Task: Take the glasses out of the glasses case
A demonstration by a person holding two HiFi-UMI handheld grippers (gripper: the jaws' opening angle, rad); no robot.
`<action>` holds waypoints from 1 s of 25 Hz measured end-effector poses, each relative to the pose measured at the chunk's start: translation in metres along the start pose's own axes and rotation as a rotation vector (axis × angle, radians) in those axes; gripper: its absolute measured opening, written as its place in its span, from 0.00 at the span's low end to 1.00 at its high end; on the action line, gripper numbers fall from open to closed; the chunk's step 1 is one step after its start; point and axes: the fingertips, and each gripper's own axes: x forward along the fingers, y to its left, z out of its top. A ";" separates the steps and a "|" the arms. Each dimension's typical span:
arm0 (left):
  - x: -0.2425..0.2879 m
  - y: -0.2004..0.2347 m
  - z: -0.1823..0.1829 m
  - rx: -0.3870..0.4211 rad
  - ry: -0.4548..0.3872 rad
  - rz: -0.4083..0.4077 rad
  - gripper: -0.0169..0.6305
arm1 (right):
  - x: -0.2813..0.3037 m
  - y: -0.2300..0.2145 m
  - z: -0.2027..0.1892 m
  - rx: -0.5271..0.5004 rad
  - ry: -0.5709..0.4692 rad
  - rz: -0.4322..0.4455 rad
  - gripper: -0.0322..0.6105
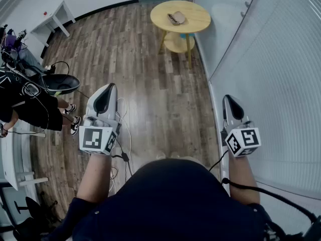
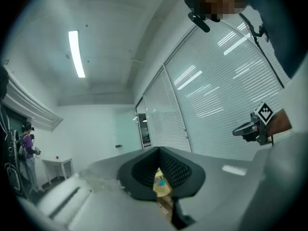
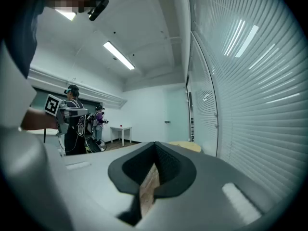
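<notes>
"Nearest us, both tools are held level in front of the body: left gripper point(image 1: 107, 88) and right gripper point(image 1: 228, 99). Each has its jaws pressed together with nothing between them."

"Sensible, I'd say. There's nothing within reach to take."

"Right, only bare wooden floor point(image 1: 150, 79) ahead of them. The glasses case point(image 1: 176, 18) lies on the round table point(image 1: 198, 19), well away beside the blinds point(image 1: 271, 59). It's too small from here to tell whether its lid is up."

"So the job hasn't begun. My guess is they walk over first, then one gripper steadies the case while the other opens it."
</notes>
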 end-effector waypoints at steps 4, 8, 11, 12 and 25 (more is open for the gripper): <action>0.000 -0.004 0.000 -0.002 0.002 0.002 0.04 | -0.004 -0.002 -0.015 0.007 0.010 0.008 0.06; 0.003 -0.007 -0.008 -0.017 0.013 0.021 0.04 | -0.004 -0.006 -0.020 0.003 0.016 0.021 0.06; 0.003 -0.010 -0.012 -0.013 0.022 0.020 0.04 | -0.005 -0.008 -0.018 0.003 0.006 0.033 0.06; 0.003 -0.012 -0.014 -0.010 0.024 0.022 0.04 | -0.005 -0.009 -0.017 0.007 -0.006 0.041 0.06; 0.081 0.013 -0.043 -0.023 0.042 0.015 0.04 | 0.079 -0.056 -0.022 0.054 -0.004 0.023 0.06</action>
